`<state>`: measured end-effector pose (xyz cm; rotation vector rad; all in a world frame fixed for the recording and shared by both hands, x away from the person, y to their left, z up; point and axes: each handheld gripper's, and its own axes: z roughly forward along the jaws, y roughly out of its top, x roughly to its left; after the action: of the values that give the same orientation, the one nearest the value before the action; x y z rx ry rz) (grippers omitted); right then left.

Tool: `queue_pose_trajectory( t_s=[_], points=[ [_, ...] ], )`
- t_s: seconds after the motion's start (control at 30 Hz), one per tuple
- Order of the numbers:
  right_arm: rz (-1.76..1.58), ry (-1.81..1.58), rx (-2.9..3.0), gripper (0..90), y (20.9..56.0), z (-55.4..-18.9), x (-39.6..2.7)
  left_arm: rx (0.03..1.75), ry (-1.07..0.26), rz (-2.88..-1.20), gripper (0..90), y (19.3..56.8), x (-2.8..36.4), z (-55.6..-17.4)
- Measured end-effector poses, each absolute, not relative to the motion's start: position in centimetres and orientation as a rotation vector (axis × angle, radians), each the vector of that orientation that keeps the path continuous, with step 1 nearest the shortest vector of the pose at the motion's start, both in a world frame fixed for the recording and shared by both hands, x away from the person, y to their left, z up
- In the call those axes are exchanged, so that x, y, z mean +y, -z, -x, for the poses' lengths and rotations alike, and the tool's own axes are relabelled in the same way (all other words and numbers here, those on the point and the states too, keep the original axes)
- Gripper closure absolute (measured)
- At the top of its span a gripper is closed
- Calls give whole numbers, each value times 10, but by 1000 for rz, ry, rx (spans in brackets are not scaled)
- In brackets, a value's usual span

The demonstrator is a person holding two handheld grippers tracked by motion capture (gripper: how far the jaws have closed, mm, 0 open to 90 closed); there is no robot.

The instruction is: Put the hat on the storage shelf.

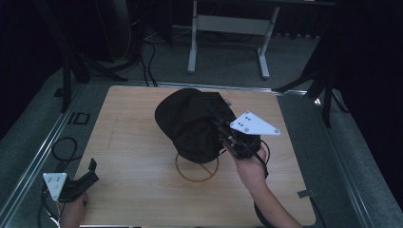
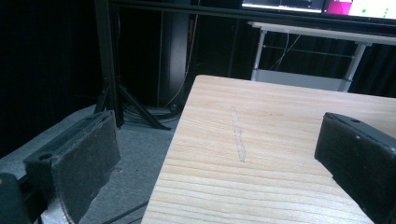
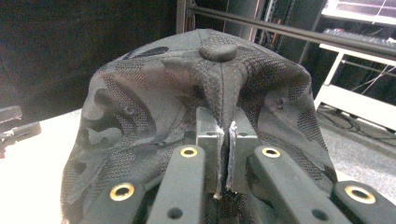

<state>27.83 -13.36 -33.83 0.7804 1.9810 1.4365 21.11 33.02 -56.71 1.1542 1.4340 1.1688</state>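
A black camouflage cap (image 1: pixel 192 121) hangs over the middle of the wooden table (image 1: pixel 133 156), just above a thin wire ring stand (image 1: pixel 197 170). My right gripper (image 1: pixel 227 138) comes in from the right and is shut on the cap's fabric. In the right gripper view the jaws pinch a fold of the cap (image 3: pixel 140 112) below its top button (image 3: pixel 218 51). My left gripper (image 1: pixel 83 178) rests at the table's near left corner, open and holding nothing. In the left gripper view its fingers (image 2: pixel 79 163) stand wide apart over the table edge (image 2: pixel 177 135).
Grey carpet surrounds the table. Black tripod legs (image 1: pixel 71 71) stand at the far left and far right, and a white desk frame (image 1: pixel 228 28) stands beyond the table. A cable loop (image 1: pixel 64 147) lies on the floor at the left.
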Motion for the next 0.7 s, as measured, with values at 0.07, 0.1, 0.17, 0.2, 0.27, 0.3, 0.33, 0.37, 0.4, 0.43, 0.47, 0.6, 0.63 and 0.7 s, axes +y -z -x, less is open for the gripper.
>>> queue_pose_trajectory(
  t_s=[0.07, 0.1, 0.17, 0.2, 0.27, 0.3, 0.33, 0.37, 0.4, 0.43, 0.47, 0.6, 0.63, 0.7],
  points=[
    [-788, -1430, 1994, 862, 343, -280, -132, 1433, -1167, -1155, 5, 567, 330, -211],
    [-797, -1419, 2004, 862, 348, -282, -130, 1433, -1166, -1154, 5, 567, 330, -211],
    [-801, -1414, 2006, 862, 350, -283, -129, 1433, -1165, -1154, 5, 567, 331, -211],
    [-806, -1410, 2006, 862, 353, -284, -129, 1432, -1165, -1155, 5, 567, 331, -211],
    [-813, -1398, 2013, 860, 357, -286, -128, 1431, -1165, -1154, 5, 567, 331, -211],
    [-815, -1398, 2016, 857, 358, -287, -128, 1431, -1165, -1155, 5, 567, 331, -211],
    [-818, -1398, 2028, 848, 360, -288, -128, 1431, -1165, -1155, 5, 567, 331, -211],
    [-827, -1416, 2029, 831, 362, -289, -130, 1431, -1164, -1155, 5, 567, 331, -211],
    [-827, -1416, 2029, 831, 362, -289, -130, 1431, -1164, -1155, 5, 567, 331, -211],
    [-827, -1419, 2031, 793, 363, -289, -131, 1432, -1164, -1156, 5, 567, 330, -211],
    [-827, -1419, 2031, 793, 363, -289, -131, 1432, -1164, -1156, 5, 567, 330, -211],
    [-844, -1413, 2051, 689, 367, -291, -131, 1431, -1164, -1156, 5, 567, 330, -211],
    [-850, -1403, 2055, 687, 371, -292, -131, 1431, -1164, -1158, 5, 567, 331, -211],
    [-852, -1403, 2058, 669, 373, -293, -131, 1432, -1163, -1158, 5, 567, 331, -211]
  ],
)
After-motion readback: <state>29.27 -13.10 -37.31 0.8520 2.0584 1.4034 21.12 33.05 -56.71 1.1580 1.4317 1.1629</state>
